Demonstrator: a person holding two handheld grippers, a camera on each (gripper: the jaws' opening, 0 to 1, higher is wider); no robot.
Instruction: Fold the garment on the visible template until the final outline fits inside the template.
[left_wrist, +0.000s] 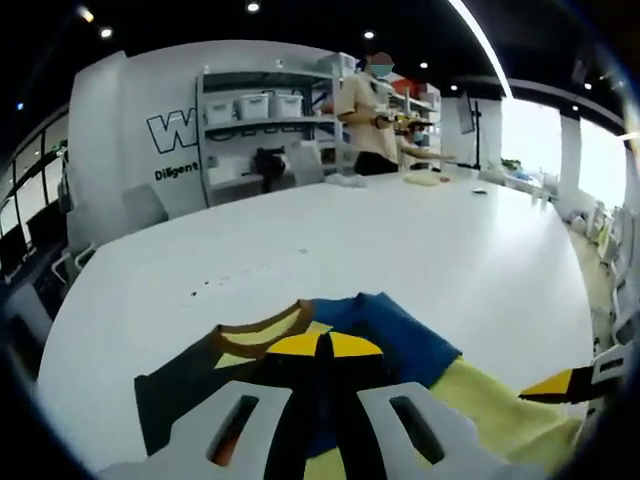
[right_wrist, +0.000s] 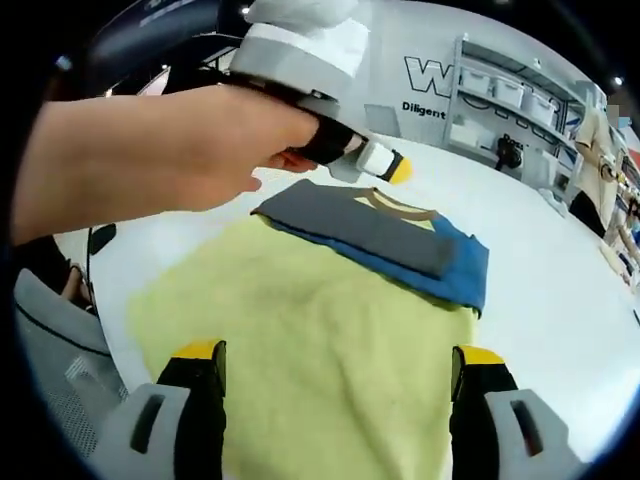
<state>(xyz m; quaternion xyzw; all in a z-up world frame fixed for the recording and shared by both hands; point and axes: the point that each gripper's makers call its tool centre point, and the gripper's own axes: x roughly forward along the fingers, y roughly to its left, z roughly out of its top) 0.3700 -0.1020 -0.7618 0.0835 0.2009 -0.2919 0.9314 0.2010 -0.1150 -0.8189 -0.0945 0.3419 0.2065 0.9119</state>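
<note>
L gripper (left_wrist: 322, 345): yellow-tipped jaws pressed together, tips touching, over the collar end of the T-shirt (left_wrist: 400, 345); whether cloth is pinched between them can't be told. From the right gripper view, same L gripper (right_wrist: 385, 165) held in a hand (right_wrist: 170, 160), tip down near the tan collar (right_wrist: 395, 205), just above the shirt's far edge.

R gripper (right_wrist: 335, 370): jaws spread wide, black w/ yellow tips, nothing between them but cloth below; hovering over the yellow body of the shirt. Its yellow-black tip (left_wrist: 560, 385) also seen at the lower right edge of the left gripper view.

T-shirt (right_wrist: 330, 330) flat on white table (right_wrist: 540, 260), yellow body near, blue yoke and dark grey sleeve panel (right_wrist: 370, 230) folded across the top. Template outline not discernible.

Background in left gripper view: person (left_wrist: 368, 115) standing at far end of table (left_wrist: 330, 240), metal shelving w/ white bins (left_wrist: 255, 105), wall lettering partly visible.
</note>
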